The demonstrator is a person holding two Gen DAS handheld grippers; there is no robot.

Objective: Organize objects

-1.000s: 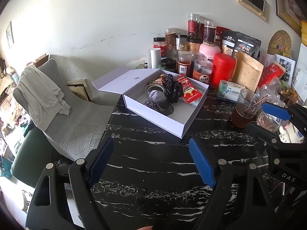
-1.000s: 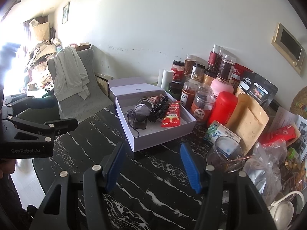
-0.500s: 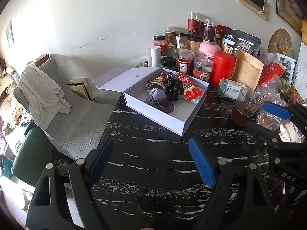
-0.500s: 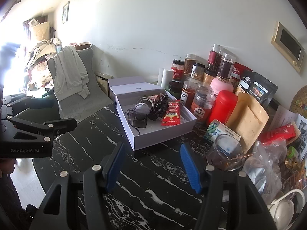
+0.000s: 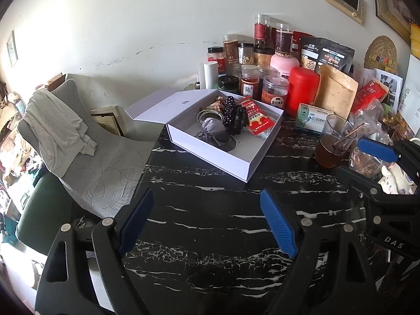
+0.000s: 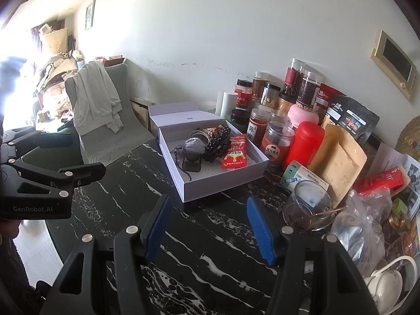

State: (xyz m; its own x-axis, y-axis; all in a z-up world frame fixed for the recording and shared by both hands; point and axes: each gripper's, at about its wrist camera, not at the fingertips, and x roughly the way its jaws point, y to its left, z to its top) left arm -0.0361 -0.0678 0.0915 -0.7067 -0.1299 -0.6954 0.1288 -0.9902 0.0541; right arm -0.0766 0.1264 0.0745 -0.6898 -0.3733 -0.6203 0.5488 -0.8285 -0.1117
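Hovering over black marbled tabletop [image 5: 210,210], white wall behind, draped chair [image 5: 78,141] at its left edge.
White box [image 5: 223,157], lid flung back, holds red packet [image 5: 258,120], black beads, grey pouch; jars [image 6: 278,141] crowd behind, glass cup [image 6: 307,207] beside. Left tool [image 5: 207,223] and right tool [image 6: 210,225] both spread wide, empty, touching nothing.

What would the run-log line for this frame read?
left gripper: open, empty, above table | right gripper: open, empty | white box: lid open, holds red packet, hair ties
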